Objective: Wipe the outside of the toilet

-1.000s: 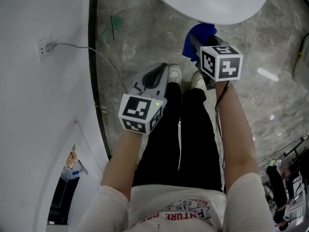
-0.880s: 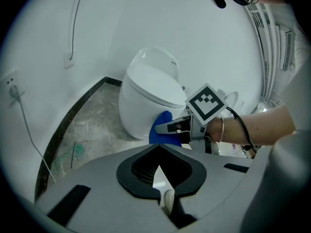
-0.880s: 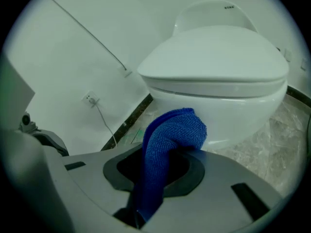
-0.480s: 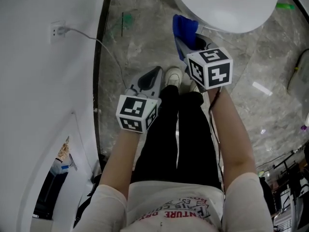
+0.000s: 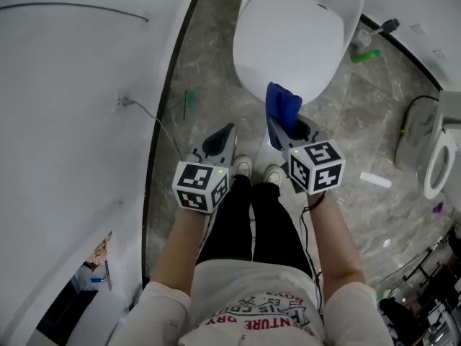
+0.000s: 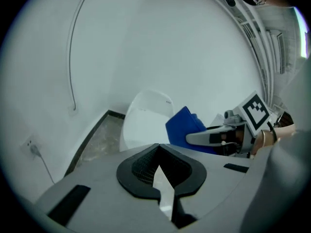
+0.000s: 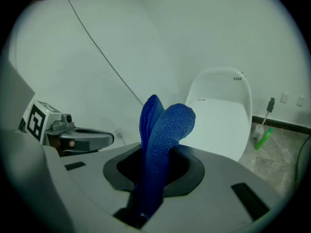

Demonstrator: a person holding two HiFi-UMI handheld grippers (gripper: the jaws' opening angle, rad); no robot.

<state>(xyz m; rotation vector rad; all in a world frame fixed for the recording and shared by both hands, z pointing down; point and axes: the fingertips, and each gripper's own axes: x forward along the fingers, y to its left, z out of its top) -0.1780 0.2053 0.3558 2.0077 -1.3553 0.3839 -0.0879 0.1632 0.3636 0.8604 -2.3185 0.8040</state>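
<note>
A white toilet (image 5: 292,38) with its lid down stands ahead on the marble floor; it also shows in the left gripper view (image 6: 143,120) and the right gripper view (image 7: 221,115). My right gripper (image 5: 282,130) is shut on a folded blue cloth (image 5: 281,108), which sticks up between the jaws (image 7: 160,144) just short of the toilet's front rim. My left gripper (image 5: 222,139) hangs lower left of the bowl, above the person's shoes, shut with nothing in it (image 6: 158,171).
A white wall (image 5: 79,107) with a socket and cable (image 5: 126,103) runs along the left. A toilet brush and a green bottle (image 5: 366,55) lie right of the toilet. Another white fixture (image 5: 436,164) sits at the far right.
The head view has pulled back and up, so the whole toilet lid now shows. The right gripper with the cloth sits lower, near the toilet's front rim.
</note>
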